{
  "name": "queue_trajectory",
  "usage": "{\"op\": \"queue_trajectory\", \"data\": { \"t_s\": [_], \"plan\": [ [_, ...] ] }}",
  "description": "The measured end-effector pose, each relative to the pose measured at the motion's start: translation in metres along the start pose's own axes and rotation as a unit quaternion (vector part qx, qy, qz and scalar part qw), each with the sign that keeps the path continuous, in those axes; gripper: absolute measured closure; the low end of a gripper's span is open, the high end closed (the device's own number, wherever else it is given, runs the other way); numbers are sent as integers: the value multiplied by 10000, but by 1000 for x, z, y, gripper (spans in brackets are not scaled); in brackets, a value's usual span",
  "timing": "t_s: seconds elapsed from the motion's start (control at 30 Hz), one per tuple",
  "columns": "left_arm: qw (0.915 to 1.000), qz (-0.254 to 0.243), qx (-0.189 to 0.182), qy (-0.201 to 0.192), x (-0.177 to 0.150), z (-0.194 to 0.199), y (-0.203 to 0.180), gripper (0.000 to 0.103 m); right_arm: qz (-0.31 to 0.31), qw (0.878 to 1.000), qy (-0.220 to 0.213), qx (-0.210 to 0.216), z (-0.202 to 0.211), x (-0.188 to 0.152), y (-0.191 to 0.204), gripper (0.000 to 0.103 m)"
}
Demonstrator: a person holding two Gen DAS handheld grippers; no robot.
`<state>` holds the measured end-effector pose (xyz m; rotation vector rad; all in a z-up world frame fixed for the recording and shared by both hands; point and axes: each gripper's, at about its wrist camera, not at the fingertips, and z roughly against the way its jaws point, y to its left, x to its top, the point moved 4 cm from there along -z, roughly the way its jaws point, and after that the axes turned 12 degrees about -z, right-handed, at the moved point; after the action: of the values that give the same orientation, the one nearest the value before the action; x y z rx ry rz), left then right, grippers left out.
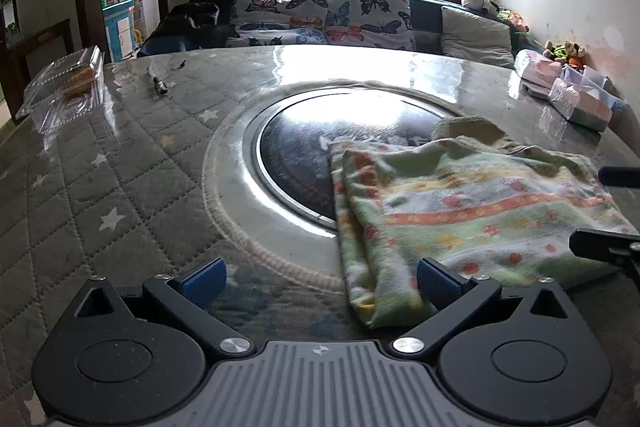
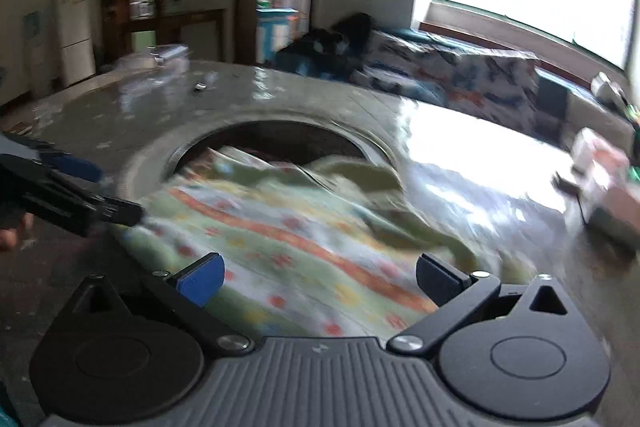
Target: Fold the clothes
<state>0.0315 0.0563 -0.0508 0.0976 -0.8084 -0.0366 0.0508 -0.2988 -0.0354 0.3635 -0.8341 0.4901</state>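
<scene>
Left gripper (image 1: 321, 282) and right gripper (image 2: 320, 277): black linkage arms, blue ribbed finger pads (image 1: 437, 283), silver pivot screws, grey ridged body. Bare skin visible at the left hand (image 2: 10, 233).

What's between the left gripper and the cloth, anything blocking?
Nothing visible. The left gripper is open, its right finger already at the near edge of the floral cloth; only bare table cover lies between the fingers.
</scene>
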Motion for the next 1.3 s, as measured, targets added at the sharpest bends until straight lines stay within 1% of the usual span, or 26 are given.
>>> {"op": "queue_trajectory", "data": {
  "t_s": [0.1, 0.17, 0.27, 0.37, 0.4, 0.47, 0.5, 0.6, 0.7, 0.77, 0.87, 0.9, 1.0, 1.13, 1.2, 1.27, 1.3],
  "plan": [
    [10000, -15, -61, -4, 4, -1, -6, 0, -341, 9992, 183, 21, -10, -11, -13, 0],
    [9999, -25, -102, -6, 7, -1, -10, 0, -476, 9986, 220, 38, -8, -10, -17, 0],
    [9998, -71, -174, -53, 13, -1, -17, 0, -444, 9989, -32, -130, 8, -5, -21, 0],
    [9994, -182, -271, -122, 20, -3, -27, 0, -396, 9974, -269, -532, 23, -7, -32, 0],
    [9991, -236, -310, -136, 22, -4, -32, 0, -406, 9967, -259, -655, 24, -9, -37, 0],
    [9986, -363, -360, -136, 24, -9, -41, 0, -507, 9954, -70, -806, 18, -18, -48, 0],
    [9983, -436, -370, -124, 24, -11, -46, 0, -568, 9951, 6, -810, 16, -21, -52, 0],
    [9973, -612, -372, -176, 23, -16, -54, 0, -624, 9954, -15, -722, 19, -24, -56, 0],
    [9974, -589, -385, -134, 24, -15, -52, 0, -652, 9939, -220, -862, 31, -20, -61, 0],
    [9975, -595, -358, -140, 27, -13, -51, 0, -623, 9918, -315, -1073, 37, -20, -66, 0],
    [9968, -669, -387, -185, 30, -12, -56, 0, -410, 9869, -217, -1546, 33, -28, -76, 0],
    [9965, -698, -415, -187, 31, -13, -58, 0, -362, 9857, -186, -1637, 30, -32, -79, 0],
    [9960, -764, -435, -172, 33, -14, -62, 0, -398, 9866, -253, -1564, 32, -33, -83, 0],
    [9951, -853, -456, -185, 39, -15, -67, 0, -525, 9845, -420, -1621, 43, -28, -89, 0],
    [9942, -906, -500, -281, 47, -14, -72, 0, -577, 9836, -356, -1674, 42, -30, -93, 0],
    [9934, -937, -599, -297, 54, -18, -79, 0, -643, 9838, -222, -1661, 37, -35, -96, 0],
    [9930, -960, -620, -291, 57, -22, -82, 0, -689, 9837, -237, -1644, 37, -36, -96, 0]
  ]
}}
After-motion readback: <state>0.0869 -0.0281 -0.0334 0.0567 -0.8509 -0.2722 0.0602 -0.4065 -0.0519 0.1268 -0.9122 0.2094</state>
